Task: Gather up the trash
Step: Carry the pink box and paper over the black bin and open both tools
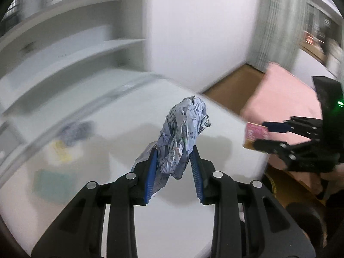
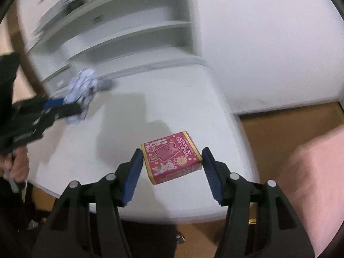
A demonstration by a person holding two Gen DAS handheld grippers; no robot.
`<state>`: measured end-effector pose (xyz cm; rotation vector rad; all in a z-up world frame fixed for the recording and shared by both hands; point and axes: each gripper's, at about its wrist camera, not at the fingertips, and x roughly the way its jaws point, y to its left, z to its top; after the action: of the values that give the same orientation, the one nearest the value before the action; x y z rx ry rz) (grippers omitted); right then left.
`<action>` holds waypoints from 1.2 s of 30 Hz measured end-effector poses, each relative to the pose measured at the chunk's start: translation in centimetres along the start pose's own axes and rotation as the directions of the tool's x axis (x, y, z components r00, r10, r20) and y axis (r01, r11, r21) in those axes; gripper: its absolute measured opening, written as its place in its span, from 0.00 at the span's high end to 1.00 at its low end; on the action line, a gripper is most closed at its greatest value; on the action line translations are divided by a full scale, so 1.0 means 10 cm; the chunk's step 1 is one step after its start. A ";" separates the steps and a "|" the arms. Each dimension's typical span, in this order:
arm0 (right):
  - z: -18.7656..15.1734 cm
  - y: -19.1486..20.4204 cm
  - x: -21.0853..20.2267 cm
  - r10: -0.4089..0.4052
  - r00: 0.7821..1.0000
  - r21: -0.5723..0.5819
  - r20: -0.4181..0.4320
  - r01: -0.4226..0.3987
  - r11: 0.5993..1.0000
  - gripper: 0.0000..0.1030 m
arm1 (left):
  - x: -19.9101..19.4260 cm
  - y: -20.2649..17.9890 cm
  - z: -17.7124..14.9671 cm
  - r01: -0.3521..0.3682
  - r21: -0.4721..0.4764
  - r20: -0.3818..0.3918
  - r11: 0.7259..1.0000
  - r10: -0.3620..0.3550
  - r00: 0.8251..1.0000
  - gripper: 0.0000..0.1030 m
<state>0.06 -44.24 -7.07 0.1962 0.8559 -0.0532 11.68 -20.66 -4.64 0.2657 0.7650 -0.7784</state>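
The left claw [image 1: 174, 161] is closed on a crumpled wrapper [image 1: 182, 135], its blue pads [image 1: 151, 178] pressing the lower part from both sides. Most of the wrapper stands up past the fingertips, and a loose fold hangs down between the fingers. It is held clear above the white table [image 1: 107, 129].

The right claw [image 2: 172, 161] stands about half open, closed on a pink box [image 2: 172, 158] printed with an ice-lolly picture. The box sits crosswise between the fingertips, each pad [image 2: 132, 178] touching one side edge, with its printed face tilted up toward the camera. It too is off the table [image 2: 172, 99], over the part near the front edge.

In the left wrist view the right claw [image 1: 261, 136] shows at the right with the box [image 1: 255, 136] at its tips, beyond the table's corner. In the right wrist view the left claw [image 2: 73, 107] shows at the left, the wrapper [image 2: 81, 92] at its tips, a hand [image 2: 19, 165] below it.

On the table to the left lie blurred bits: something grey-blue [image 1: 75, 131], something yellow [image 1: 62, 150] and a pale green piece [image 1: 53, 185]. Behind the table stand white shelves [image 2: 129, 34]. To the right are brown floor [image 2: 290, 124] and a pink bed [image 1: 286, 94].
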 end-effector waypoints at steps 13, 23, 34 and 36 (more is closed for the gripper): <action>-1.93 -1.96 -0.78 -0.312 0.943 0.509 -0.116 0.326 0.796 0.46 | 1.12 -2.55 -0.19 0.424 0.324 -0.199 0.846 -0.377 0.905 0.70; -2.67 -2.36 -0.45 -0.245 0.942 0.652 -0.228 0.334 0.680 0.47 | 2.33 -3.29 -0.77 0.525 0.290 -0.459 0.800 -0.365 0.810 0.70; -2.81 -2.47 -0.29 -0.207 0.949 0.669 -0.238 0.315 0.673 0.47 | 2.68 -3.51 -0.98 0.533 0.273 -0.522 0.801 -0.342 0.781 0.65; -2.83 -2.49 -0.27 -0.205 0.950 0.670 -0.237 0.313 0.673 0.47 | 2.70 -3.54 -0.96 0.531 0.275 -0.521 0.801 -0.340 0.783 0.50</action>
<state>-25.92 -63.30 -26.84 0.8115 0.9722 -0.6587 -6.12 -55.04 -28.54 0.6794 1.1230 -1.3700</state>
